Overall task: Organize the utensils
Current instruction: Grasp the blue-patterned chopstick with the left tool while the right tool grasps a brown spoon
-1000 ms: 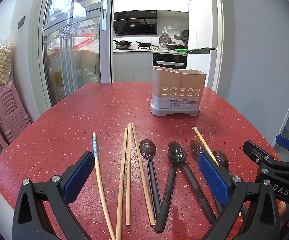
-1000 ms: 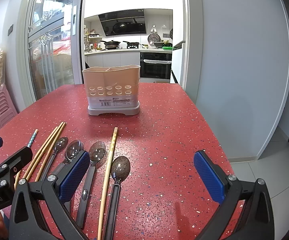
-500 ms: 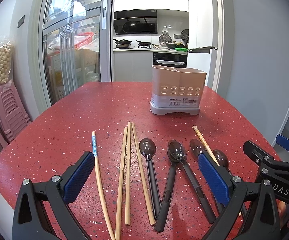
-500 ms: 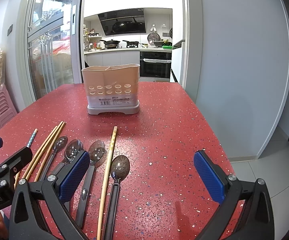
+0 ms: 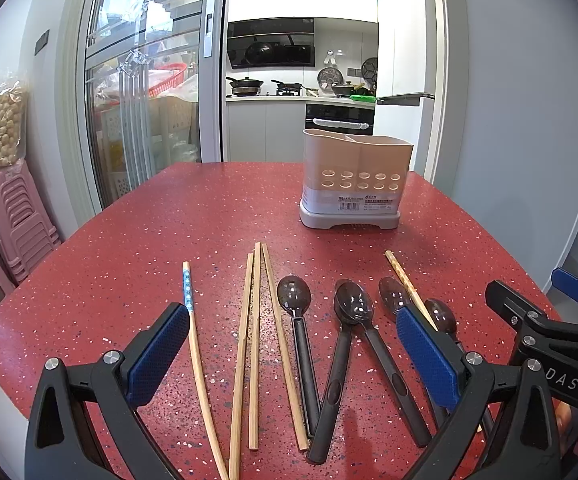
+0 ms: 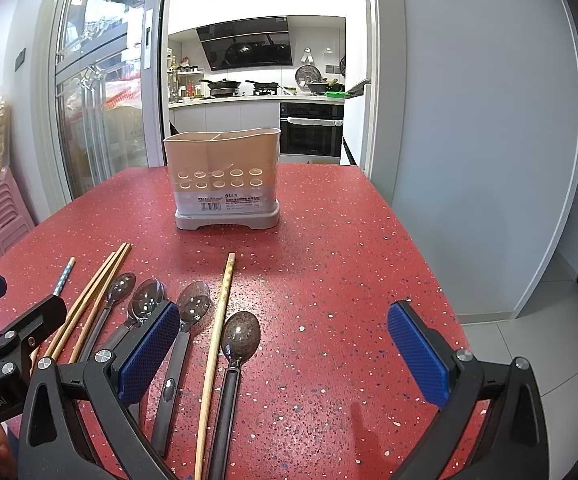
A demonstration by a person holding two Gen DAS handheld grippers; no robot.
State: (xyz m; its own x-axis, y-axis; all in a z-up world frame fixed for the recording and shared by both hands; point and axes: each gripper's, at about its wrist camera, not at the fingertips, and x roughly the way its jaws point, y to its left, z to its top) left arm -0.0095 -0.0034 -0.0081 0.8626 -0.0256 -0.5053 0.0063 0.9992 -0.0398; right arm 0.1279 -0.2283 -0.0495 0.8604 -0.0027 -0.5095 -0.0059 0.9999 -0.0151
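While both my left gripper (image 5: 293,350) and right gripper (image 6: 283,344) hang wide apart and hold nothing, the chopsticks (image 5: 255,320) and spoons (image 5: 301,340) lie flat on the red table (image 5: 149,240), well short of the holder (image 5: 355,178). They look light, stiff and thin. I think pinching a spoon's handle (image 6: 223,412) mid-way is safest, since slim sticks could slip.

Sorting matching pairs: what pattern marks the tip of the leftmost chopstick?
The leftmost chopstick has a blue band with small white dots near its tip, clearest in the left wrist view.
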